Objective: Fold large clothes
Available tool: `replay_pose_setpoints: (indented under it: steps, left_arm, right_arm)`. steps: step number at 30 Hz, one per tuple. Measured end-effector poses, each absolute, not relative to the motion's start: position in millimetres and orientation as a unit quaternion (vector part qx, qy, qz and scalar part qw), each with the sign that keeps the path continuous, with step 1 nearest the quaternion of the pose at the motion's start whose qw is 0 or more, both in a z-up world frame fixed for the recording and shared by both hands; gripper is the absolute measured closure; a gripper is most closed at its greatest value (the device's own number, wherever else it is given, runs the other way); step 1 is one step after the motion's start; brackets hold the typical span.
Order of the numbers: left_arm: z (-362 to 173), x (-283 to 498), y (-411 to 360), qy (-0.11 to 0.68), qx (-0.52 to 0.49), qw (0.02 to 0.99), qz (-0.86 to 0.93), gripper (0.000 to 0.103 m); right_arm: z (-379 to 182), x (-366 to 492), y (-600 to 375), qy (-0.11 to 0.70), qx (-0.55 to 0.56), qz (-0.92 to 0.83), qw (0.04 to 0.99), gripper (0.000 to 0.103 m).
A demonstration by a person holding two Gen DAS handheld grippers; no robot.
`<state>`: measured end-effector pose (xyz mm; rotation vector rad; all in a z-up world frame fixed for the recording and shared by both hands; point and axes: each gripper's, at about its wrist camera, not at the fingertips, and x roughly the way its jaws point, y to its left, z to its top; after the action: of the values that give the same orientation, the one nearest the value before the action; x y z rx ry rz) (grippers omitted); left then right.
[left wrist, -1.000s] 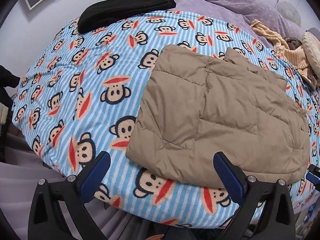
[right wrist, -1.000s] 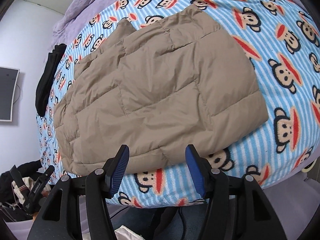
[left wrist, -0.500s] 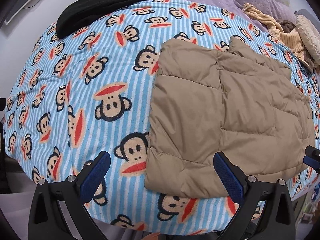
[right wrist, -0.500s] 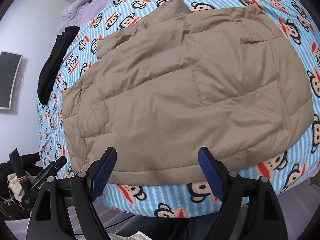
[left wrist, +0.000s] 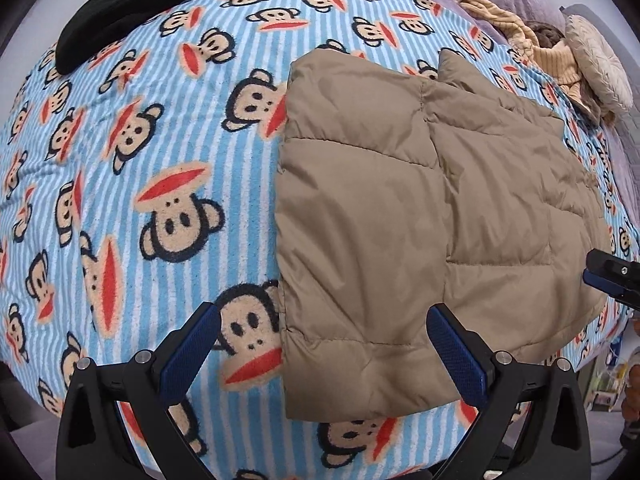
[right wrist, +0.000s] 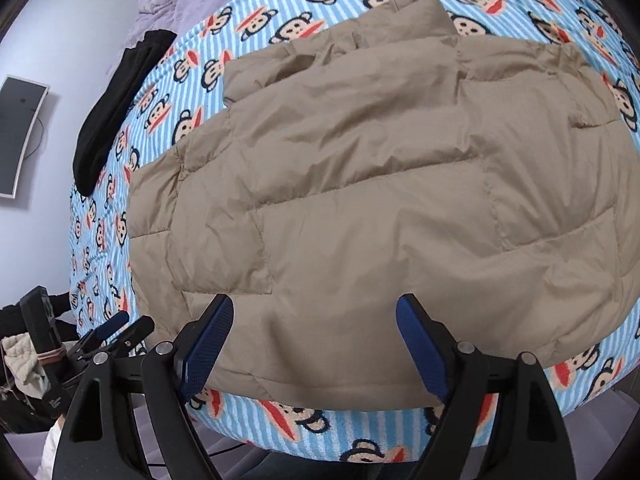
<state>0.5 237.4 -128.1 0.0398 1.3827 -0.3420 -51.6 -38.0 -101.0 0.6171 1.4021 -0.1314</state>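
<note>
Jacket [left wrist: 420, 232] folded flat on bed [left wrist: 140, 160] | my left hand-held gripper [left wrist: 324, 350] wide open, empty, at jacket's near-left corner | right hand-held gripper [right wrist: 314, 344] wide open, empty, over jacket's near edge

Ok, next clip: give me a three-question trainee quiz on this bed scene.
1. True or false: the left claw is shut on the tan quilted puffer jacket.
2. What lies under the jacket? A) bare wood B) blue striped monkey-print blanket C) tiled floor
3. Fill in: the folded black garment lies near the blanket's far ____ corner, seen from the right claw.

Key: 1 false; 2 B; 3 left.
</note>
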Motion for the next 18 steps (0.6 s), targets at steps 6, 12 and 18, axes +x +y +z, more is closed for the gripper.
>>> replay_pose_setpoints:
  steps: [6,12,18]
  left_arm:
    - [-146.9,35.4,273.2,0.642,-0.063,0.734,-0.212,0.0]
    - [-191.9,54.9,251.8,0.674,-0.077,0.665,-0.314,0.0]
    - [-204.9,70.0,213.4,0.668,-0.099,0.641,-0.364,0.0]
  right_arm:
    - [-124.3,-50.3,-36.9,0.646,0.287,-0.07,0.704,0.017]
    - [-132.2,-48.5,-36.5,0.651,0.285,-0.074,0.7,0.017]
    - [-131.4,-44.1,-35.5,0.659,0.277,-0.076,0.695,0.017]
